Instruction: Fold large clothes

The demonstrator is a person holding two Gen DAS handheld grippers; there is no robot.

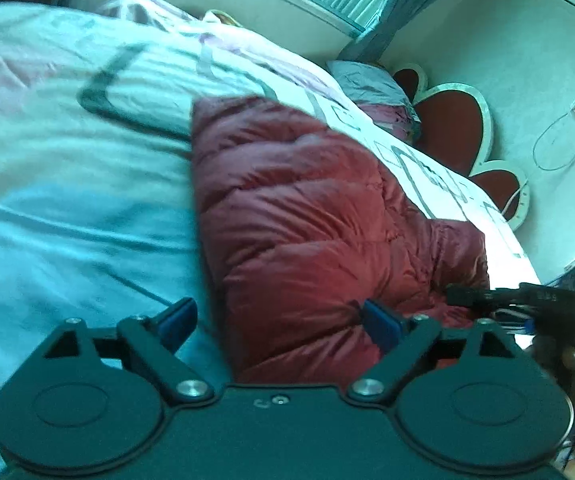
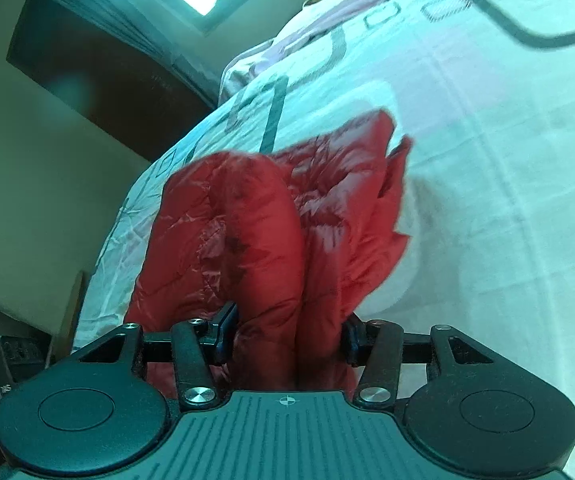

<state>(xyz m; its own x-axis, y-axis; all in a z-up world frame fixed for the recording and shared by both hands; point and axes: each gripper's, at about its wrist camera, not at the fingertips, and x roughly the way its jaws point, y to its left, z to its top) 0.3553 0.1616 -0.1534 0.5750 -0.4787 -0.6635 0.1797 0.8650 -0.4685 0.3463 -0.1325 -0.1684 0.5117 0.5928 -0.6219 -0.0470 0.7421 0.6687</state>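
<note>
A red puffy down jacket (image 1: 311, 216) lies on the bed, partly folded over itself. My left gripper (image 1: 275, 320) is open, its blue pads wide apart just above the jacket's near edge. In the right wrist view the jacket (image 2: 247, 216) is bunched into two thick folds. My right gripper (image 2: 289, 334) is shut on those folds, which fill the space between the fingers. The right gripper also shows in the left wrist view (image 1: 527, 300) at the jacket's right end.
The bed is covered by a pale quilt (image 1: 67, 168) with grey square prints. A pillow (image 1: 375, 84) and a red flower-shaped headboard (image 1: 451, 128) lie at the far right. A dark cabinet (image 2: 99, 64) stands beside the bed.
</note>
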